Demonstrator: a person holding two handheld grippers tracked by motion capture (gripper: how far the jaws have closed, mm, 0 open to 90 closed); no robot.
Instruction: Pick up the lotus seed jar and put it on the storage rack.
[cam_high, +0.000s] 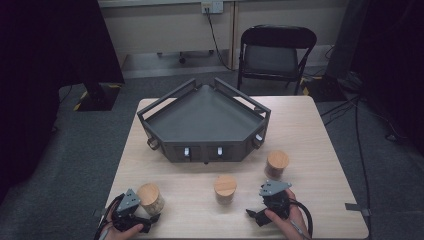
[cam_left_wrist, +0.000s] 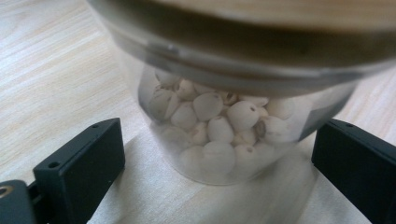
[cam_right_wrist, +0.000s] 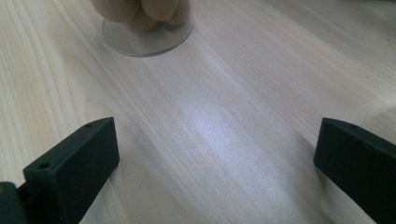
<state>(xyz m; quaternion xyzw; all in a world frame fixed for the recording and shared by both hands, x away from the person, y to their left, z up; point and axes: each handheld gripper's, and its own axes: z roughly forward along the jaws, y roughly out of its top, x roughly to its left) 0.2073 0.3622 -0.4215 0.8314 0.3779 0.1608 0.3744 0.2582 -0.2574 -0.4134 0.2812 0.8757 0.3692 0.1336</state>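
Three clear jars with wooden lids stand on the table's near half: the left jar (cam_high: 150, 198), the middle jar (cam_high: 225, 189) and the right jar (cam_high: 276, 164). The left jar (cam_left_wrist: 219, 116) holds white seeds. My left gripper (cam_high: 144, 214) (cam_left_wrist: 219, 151) is open, with a jaw on each side of that jar's lower part and a gap left on both sides. My right gripper (cam_high: 260, 209) (cam_right_wrist: 219, 140) is open over bare wood, with nothing between its jaws. Ahead of it and to the left is the base of a jar (cam_right_wrist: 147, 28) with round tan pieces inside.
A dark grey five-sided tray (cam_high: 200, 117) with raised rails stands at the middle and back of the light wooden table (cam_high: 310, 150). A black folding chair (cam_high: 275, 52) stands beyond the far edge. Cables run across the floor on the right.
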